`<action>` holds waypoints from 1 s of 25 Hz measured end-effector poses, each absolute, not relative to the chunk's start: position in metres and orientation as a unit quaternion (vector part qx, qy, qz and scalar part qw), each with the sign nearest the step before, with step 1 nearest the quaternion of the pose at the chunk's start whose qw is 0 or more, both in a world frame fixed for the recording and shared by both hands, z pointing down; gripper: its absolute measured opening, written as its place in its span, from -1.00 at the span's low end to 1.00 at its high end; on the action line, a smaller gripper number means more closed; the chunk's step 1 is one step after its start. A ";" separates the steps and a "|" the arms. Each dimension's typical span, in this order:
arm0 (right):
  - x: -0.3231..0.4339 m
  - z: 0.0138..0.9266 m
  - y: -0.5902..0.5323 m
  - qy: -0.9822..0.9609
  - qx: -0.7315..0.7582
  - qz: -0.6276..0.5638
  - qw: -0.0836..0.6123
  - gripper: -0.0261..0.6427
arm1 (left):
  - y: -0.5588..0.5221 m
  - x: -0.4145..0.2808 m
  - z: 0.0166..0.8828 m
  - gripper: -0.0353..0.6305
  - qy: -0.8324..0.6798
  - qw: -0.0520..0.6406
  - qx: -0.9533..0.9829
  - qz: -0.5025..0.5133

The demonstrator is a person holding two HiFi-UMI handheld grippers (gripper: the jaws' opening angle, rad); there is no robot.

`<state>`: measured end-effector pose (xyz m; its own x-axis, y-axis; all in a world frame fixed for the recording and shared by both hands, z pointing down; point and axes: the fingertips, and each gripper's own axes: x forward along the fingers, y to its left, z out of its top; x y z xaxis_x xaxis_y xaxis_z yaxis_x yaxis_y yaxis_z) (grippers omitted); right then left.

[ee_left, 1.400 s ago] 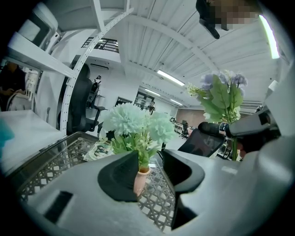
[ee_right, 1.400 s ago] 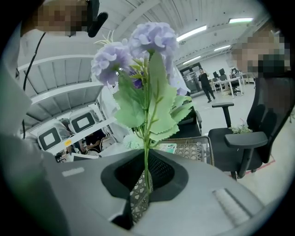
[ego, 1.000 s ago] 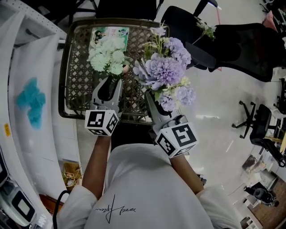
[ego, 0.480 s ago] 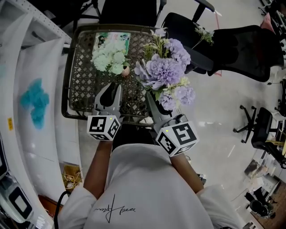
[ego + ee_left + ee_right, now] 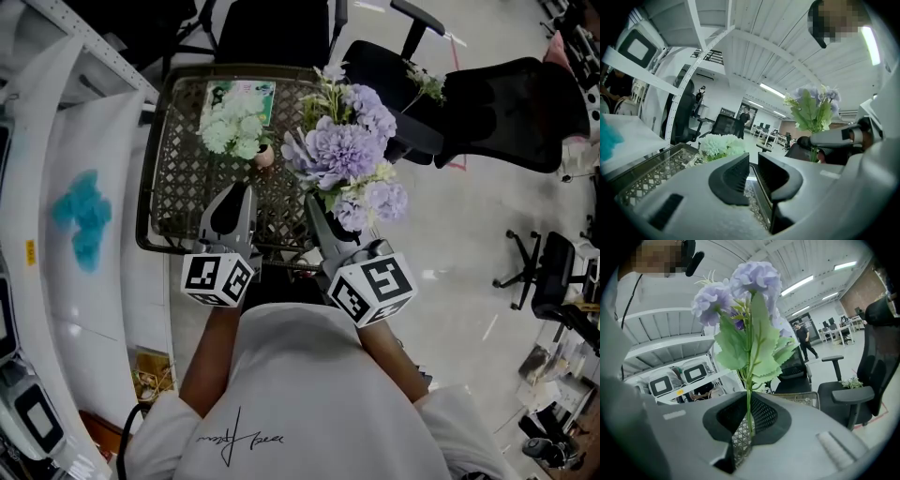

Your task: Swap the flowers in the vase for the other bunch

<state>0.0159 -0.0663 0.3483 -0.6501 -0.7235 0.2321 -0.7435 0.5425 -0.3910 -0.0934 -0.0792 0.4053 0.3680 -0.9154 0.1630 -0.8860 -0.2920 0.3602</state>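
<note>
Right fingers (image 5: 765, 417) clamp the purple bunch (image 5: 347, 150); keep it upright. Left fingers (image 5: 733, 177), just closing empty, must reopen around the white bunch (image 5: 234, 127)

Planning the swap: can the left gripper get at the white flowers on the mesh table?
Probably yes. The left gripper points at the white flowers with nothing between; its empty jaws have just been closing, so they must reopen.

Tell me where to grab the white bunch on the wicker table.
Probably take the white bunch by its narrow stem end, which points toward the near edge of the wicker table, and come from that edge. The blooms are broad, soft and fan away; the stems barely show.
</note>
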 end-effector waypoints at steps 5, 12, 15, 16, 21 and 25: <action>0.021 0.339 -0.058 -0.884 0.411 0.223 0.016 -0.83 | -0.065 -0.084 0.393 -0.74 -0.557 0.185 0.808 -0.037; 0.028 0.332 -0.050 -0.892 0.397 0.217 0.010 -0.83 | -0.048 -0.077 0.383 -0.89 -0.558 0.181 0.809 -0.029; 0.033 0.332 -0.044 -0.895 0.389 0.215 0.025 -0.84 | -0.037 -0.072 0.371 -0.89 -0.558 0.187 0.808 -0.025; 0.034 0.331 -0.041 -0.897 0.386 0.213 0.030 -0.84 | -0.033 -0.071 0.366 -0.89 -0.558 0.187 0.808 -0.029; 0.032 0.330 -0.031 -0.907 0.362 0.208 0.042 -0.84 | -0.018 -0.071 0.352 -0.89 -0.552 0.199 0.809 -0.040; 0.031 0.326 -0.028 -0.918 0.333 0.214 0.041 -0.84 | -0.010 -0.070 0.343 -0.89 -0.553 0.193 0.809 -0.042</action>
<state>0.0312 -0.0285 0.3264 -0.7753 -0.5927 0.2181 -0.6280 0.6870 -0.3655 -0.0704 -0.0102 0.3426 0.3846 -0.9115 0.1458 -0.8793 -0.3137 0.3583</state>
